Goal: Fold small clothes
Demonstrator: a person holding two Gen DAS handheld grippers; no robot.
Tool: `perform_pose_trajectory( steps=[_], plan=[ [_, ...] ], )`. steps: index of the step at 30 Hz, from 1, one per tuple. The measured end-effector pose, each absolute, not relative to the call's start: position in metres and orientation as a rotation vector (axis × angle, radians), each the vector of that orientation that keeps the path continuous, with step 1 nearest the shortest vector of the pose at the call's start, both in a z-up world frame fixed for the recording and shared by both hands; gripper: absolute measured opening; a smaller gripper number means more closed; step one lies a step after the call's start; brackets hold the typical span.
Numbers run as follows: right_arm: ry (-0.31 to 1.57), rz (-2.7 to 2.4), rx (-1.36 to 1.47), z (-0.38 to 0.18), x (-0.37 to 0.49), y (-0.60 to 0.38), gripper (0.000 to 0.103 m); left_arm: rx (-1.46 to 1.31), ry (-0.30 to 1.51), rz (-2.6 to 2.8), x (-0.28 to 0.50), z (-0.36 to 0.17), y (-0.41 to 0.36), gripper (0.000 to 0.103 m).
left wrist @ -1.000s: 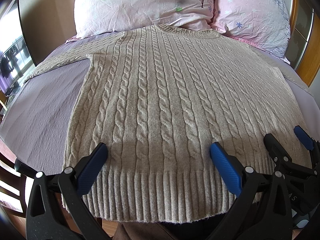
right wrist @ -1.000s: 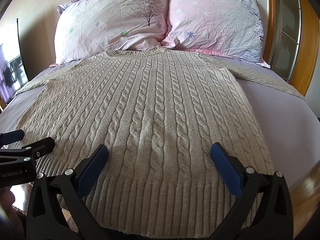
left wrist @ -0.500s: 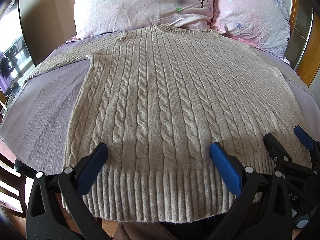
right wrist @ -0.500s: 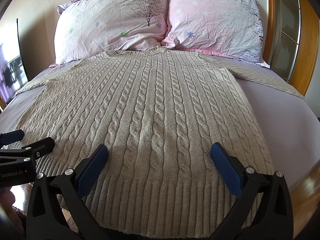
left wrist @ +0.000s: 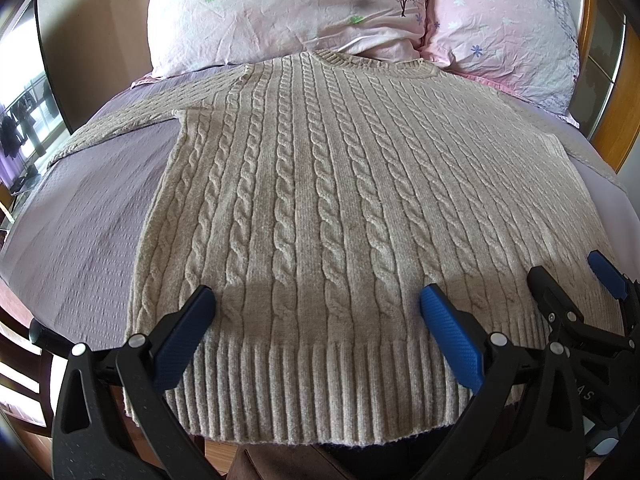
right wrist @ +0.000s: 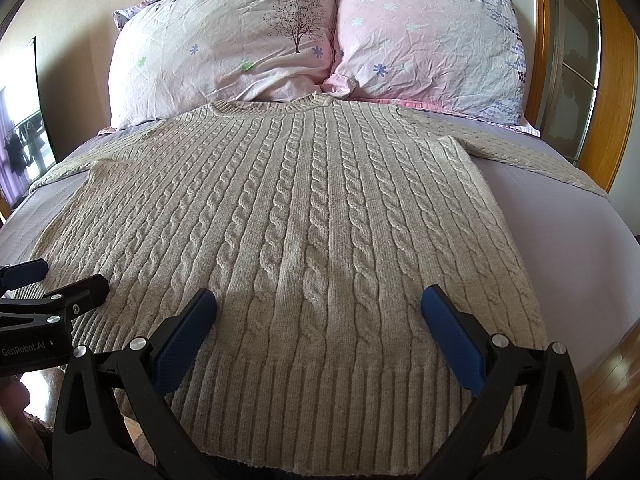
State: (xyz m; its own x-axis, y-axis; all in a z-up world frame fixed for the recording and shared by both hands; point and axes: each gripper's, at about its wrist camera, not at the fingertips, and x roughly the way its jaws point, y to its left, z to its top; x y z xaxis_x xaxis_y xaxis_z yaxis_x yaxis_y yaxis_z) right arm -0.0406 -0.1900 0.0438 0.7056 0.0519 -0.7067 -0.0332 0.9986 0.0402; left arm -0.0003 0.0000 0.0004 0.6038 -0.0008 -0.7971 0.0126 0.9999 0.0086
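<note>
Left wrist view: your left gripper (left wrist: 316, 296) hangs over the hem with its blue pads spread wide, nothing between them. Below it the sweater (left wrist: 340, 200) lies flat, face up, ribbed hem nearest you and neckline at the far end, touching the pillows (left wrist: 280, 12). Off to the right edge of this view your right gripper (left wrist: 572, 276) pokes in over the sweater's lower right corner.

Right wrist view: your right gripper (right wrist: 320, 300) is parted just as wide, empty, pads hovering above the band where the cables meet the ribbing. The left gripper (right wrist: 60, 280) shows at the left edge, over the sweater's lower left side. Both sleeves run out sideways across the lilac bedspread (right wrist: 560, 220), one to each side. Beyond the neckline two pink floral pillows lean side by side against the wall, and a wooden frame (right wrist: 616, 100) stands at the right of the bed.
</note>
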Motion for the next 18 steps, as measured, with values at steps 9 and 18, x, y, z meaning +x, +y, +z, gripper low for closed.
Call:
perform_pose_trajectory(
  steps=[9,18],
  plan=[
    [0.739,0.263,0.045,0.045,-0.040,-0.211,0.102,0.051,0.855,-0.063,-0.005,0.001,0.001,0.101],
    [0.679,-0.190,0.474,0.107,0.032,-0.450,0.100,-0.076,0.658,-0.178,0.028,0.037,0.034,0.101]
  ],
)
